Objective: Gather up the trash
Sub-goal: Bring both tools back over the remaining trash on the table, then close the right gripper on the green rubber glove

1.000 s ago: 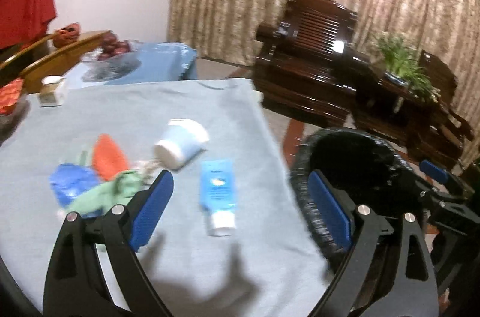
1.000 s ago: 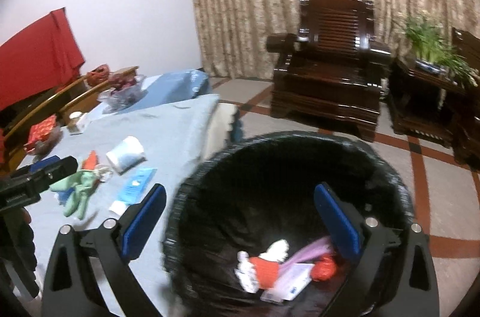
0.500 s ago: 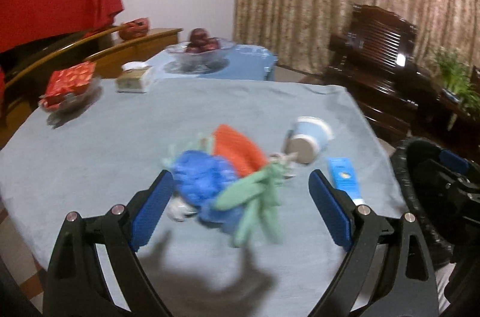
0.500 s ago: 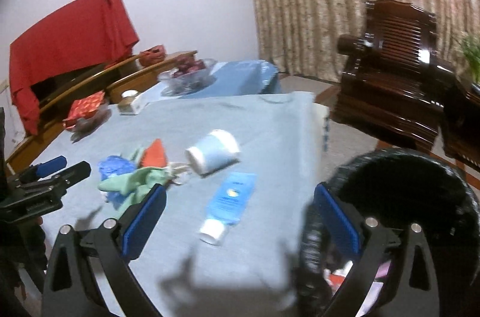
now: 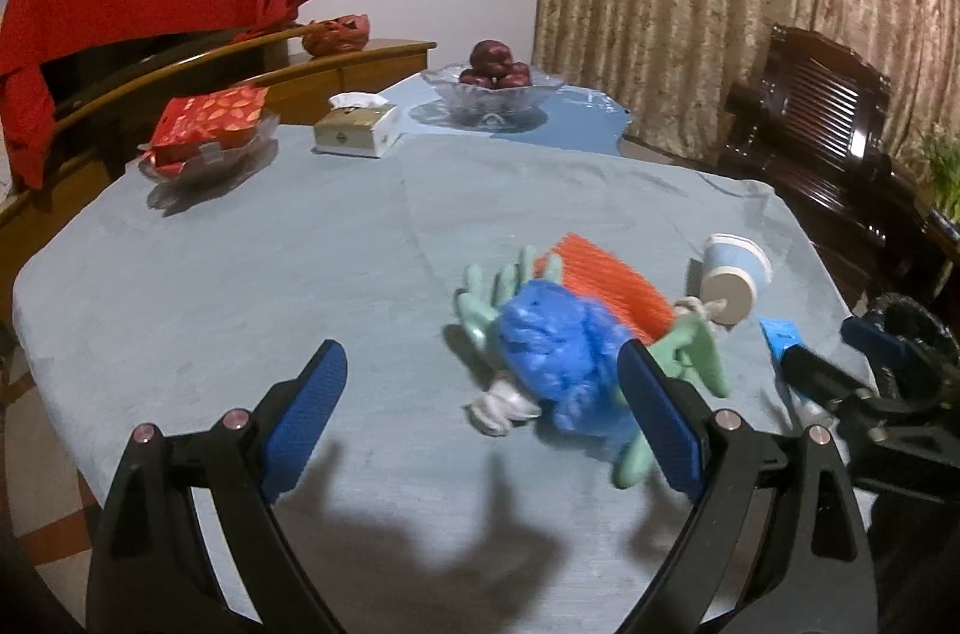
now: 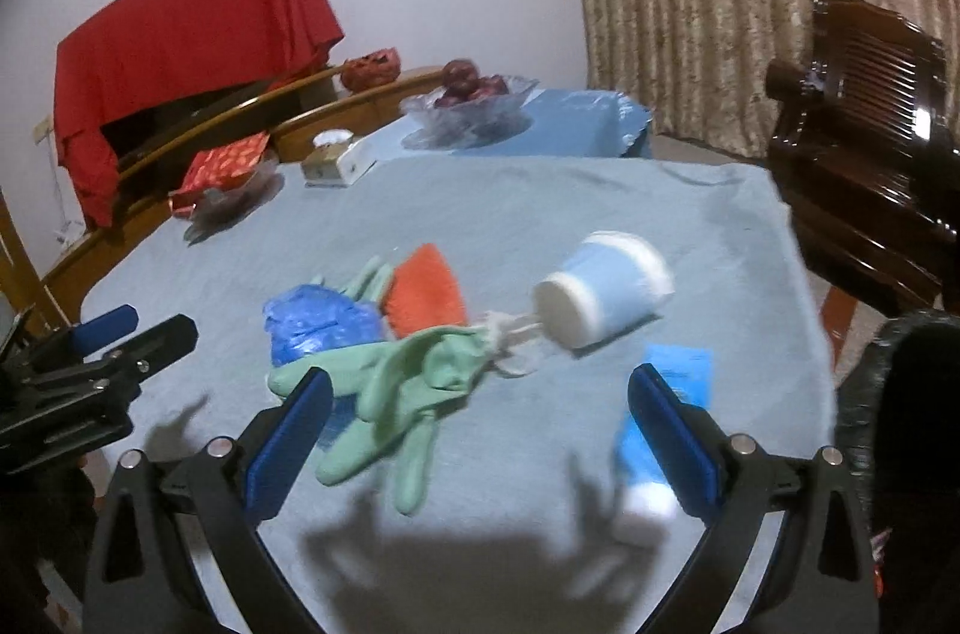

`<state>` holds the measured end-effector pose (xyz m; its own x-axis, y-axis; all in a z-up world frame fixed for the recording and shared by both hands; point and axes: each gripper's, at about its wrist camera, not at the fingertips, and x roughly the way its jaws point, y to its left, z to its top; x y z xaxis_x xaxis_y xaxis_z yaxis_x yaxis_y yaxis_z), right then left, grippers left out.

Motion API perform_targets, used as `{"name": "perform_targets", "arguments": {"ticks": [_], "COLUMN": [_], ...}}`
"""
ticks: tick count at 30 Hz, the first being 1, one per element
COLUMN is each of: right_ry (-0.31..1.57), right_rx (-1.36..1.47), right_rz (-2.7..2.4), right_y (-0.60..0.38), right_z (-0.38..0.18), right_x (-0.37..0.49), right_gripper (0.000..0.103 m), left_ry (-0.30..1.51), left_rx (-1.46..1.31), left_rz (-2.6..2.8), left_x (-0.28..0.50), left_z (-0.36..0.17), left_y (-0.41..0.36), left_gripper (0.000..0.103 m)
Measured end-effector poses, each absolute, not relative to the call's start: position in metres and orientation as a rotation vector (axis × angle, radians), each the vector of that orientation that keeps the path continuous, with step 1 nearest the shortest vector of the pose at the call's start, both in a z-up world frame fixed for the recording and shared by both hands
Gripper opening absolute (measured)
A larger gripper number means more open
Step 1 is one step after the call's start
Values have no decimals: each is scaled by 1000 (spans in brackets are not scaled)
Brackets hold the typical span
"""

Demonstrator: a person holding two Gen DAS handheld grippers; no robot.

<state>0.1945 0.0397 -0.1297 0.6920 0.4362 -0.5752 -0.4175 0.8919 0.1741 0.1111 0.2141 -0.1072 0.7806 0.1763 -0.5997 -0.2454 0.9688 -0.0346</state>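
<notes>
Over a blue-covered table, the left gripper and right gripper are both hovering wide open and empty above the trash: green gloves, a crumpled blue bag, a tipped paper cup.

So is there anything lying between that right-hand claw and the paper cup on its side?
Partly. The right gripper hangs open over the table, and the green gloves with a bit of white scrap lie in front of it, left of a straight line to the paper cup. The direct path over the cloth looks bare.
</notes>
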Motion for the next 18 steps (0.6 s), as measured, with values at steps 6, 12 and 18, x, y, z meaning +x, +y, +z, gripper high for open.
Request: {"name": "perform_targets", "arguments": {"ticks": [6,12,18], "right_ry": [683,691,718], "right_rx": [47,26,0], "right_rz": [475,477,440], "right_y": [70,90,87], "right_z": [-139,-144,-155], "right_x": [212,221,229], "right_gripper": [97,97,96], "left_ry": [633,633,638], "left_rx": [-122,-151,-159], "left_rz": [237,246,245], "left_x": [112,114,117], "left_z": [-112,-118,-122], "left_y": [227,239,242], "left_gripper": [89,89,89]}}
